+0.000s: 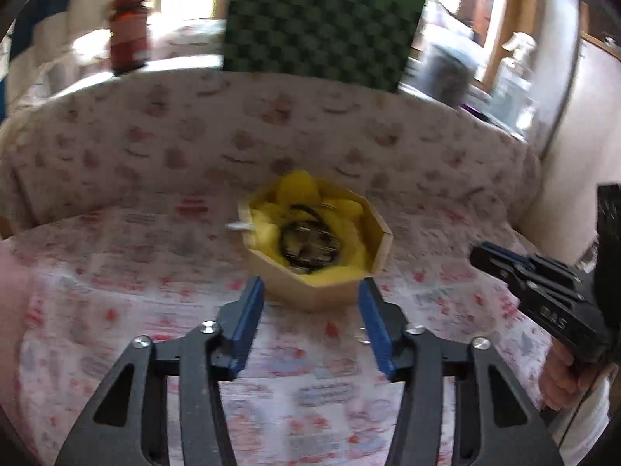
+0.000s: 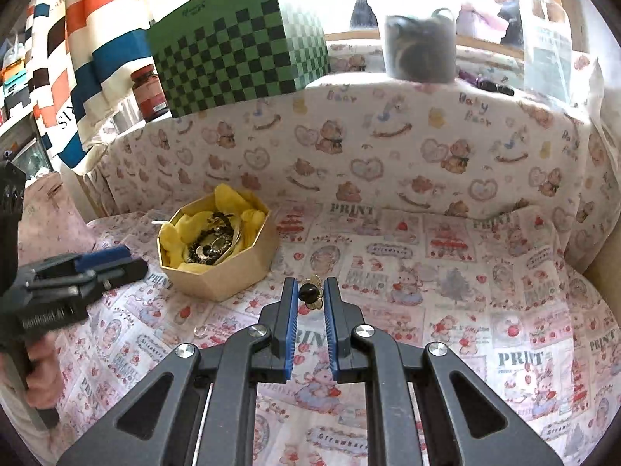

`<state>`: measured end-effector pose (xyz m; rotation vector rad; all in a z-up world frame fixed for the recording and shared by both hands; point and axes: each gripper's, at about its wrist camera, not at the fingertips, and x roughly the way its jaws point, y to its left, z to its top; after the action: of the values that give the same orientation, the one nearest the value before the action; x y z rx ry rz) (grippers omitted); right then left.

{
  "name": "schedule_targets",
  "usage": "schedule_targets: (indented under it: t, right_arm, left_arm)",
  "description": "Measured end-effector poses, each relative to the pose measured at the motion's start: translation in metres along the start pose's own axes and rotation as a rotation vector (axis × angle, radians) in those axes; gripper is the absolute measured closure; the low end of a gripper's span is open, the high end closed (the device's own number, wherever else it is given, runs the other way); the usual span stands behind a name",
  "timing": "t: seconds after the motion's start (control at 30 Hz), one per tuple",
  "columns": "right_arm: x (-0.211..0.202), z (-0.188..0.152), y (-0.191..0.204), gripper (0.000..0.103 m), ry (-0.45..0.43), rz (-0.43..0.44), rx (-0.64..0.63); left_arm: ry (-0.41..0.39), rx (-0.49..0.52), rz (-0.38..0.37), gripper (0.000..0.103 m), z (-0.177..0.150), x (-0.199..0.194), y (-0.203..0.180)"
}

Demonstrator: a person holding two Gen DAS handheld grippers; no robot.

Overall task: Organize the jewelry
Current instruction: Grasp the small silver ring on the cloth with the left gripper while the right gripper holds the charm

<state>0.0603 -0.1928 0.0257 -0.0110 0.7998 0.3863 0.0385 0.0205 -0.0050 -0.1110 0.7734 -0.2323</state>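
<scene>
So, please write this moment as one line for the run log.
left gripper: open, facing jewelry box | right gripper: around gold flower brooch, contact unclear | box: open, yellow paper, jewelry inside

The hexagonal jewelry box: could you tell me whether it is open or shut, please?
Open. The hexagonal jewelry box has no lid on it, and its yellow tissue lining and tangled jewelry show from above in both views.

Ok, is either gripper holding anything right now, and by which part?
The right gripper pinches a gold flower-shaped piece by its black centre bead, at the fingertips. The left gripper is open and empty before the hexagonal box.
</scene>
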Motion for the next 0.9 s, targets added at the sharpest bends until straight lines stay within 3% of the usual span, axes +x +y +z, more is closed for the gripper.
schedule_targets:
  t: [0.07, 0.2, 0.5, 0.77, 0.83, 0.9]
  right_arm:
    - [0.000, 0.000, -0.001, 0.089, -0.002, -0.026, -0.009]
    - [0.002, -0.006, -0.001, 0.089, 0.039, 0.014, -0.002]
    - [0.001, -0.010, 0.002, 0.089, 0.041, 0.005, -0.014]
    - [0.006, -0.012, 0.002, 0.089, 0.063, -0.009, -0.014]
    - [0.008, -0.013, 0.001, 0.089, 0.069, -0.014, -0.013]
    - [0.008, -0.013, 0.001, 0.089, 0.068, -0.019, -0.013]
  left_arm:
    - [0.072, 0.035, -0.059, 0.081, -0.004, 0.014, -0.014]
    - [0.159, 0.007, -0.109, 0.081, -0.009, 0.029, -0.024]
    - [0.204, 0.063, 0.021, 0.081, -0.015, 0.045, -0.040]
    - [0.223, 0.104, 0.035, 0.082, -0.016, 0.050, -0.041]
    - [0.208, 0.132, 0.049, 0.091, -0.017, 0.050, -0.047]
    - [0.207, 0.134, 0.039, 0.091, -0.016, 0.053, -0.051]
